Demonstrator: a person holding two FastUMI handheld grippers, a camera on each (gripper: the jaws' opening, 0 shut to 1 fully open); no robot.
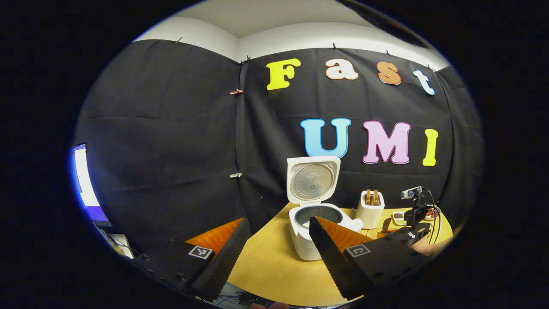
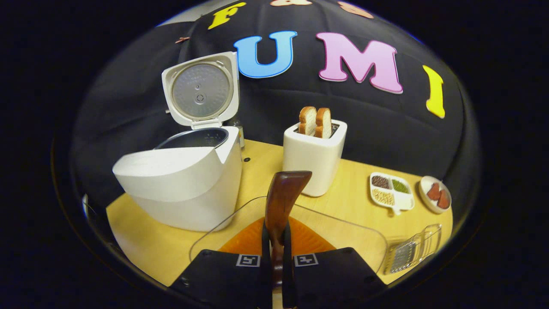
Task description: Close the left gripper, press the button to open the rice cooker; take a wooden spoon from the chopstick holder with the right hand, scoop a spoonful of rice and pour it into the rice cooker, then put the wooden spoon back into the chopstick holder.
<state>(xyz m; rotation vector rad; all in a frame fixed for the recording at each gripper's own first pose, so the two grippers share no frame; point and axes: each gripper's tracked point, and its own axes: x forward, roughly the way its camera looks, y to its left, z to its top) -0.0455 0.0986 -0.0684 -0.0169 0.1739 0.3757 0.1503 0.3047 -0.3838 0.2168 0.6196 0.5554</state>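
The right gripper (image 2: 276, 257) is clamped on the wooden spoon (image 2: 281, 206): both fingers press its handle low in the right gripper view, and the dark brown shaft rises straight up from between them. Its long axis runs along the fingers, the broad upper end above the rim of a clear container (image 2: 343, 231) just beneath. Whether rice lies there I cannot tell. The rice cooker (image 2: 184, 180) stands up and to the left of the jaws, lid already raised, inner pot open to the top. So the coming carry, as I judge it, goes leftward, and the right hand is the nearer one. A white toaster (image 2: 313, 163) with two slices stands just behind the spoon.

The left gripper (image 1: 279, 253) hangs back with jaws apart, the cooker ahead between its fingers.
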